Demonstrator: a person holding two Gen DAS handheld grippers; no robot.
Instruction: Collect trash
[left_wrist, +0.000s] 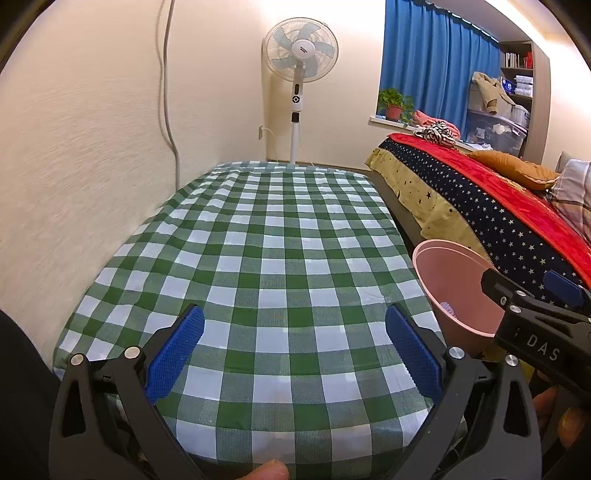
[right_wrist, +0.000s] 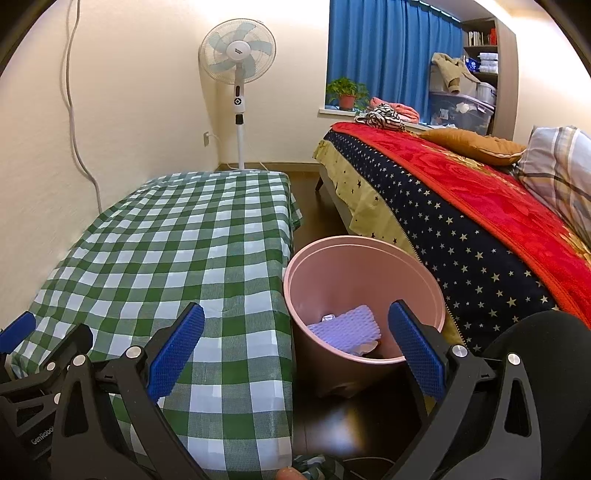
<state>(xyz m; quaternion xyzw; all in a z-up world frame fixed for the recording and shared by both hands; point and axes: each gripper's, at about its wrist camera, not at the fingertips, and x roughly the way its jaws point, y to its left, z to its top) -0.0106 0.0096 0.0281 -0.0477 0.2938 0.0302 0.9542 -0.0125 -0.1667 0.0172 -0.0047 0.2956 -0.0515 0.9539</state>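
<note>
A pink bin (right_wrist: 364, 266) stands on the floor between the checked table (right_wrist: 177, 251) and the bed. Inside it lie a pale foam sheet (right_wrist: 347, 326) and small crumpled scraps. My right gripper (right_wrist: 295, 347) is open with nothing in it, held over the table's right edge and the bin's near rim. Over the near part of the table (left_wrist: 280, 258), my left gripper (left_wrist: 293, 350) is also open with nothing in it. The bin (left_wrist: 458, 280) shows at the right of the left wrist view, partly hidden by the right gripper's fingers (left_wrist: 565, 288).
A standing fan (right_wrist: 238, 66) is in the far corner by the wall. The bed (right_wrist: 461, 206), with its red and starred blankets and pillows, runs along the right. Dark floor (right_wrist: 325, 421) shows between table and bin. A plant, curtain and shelves are at the back.
</note>
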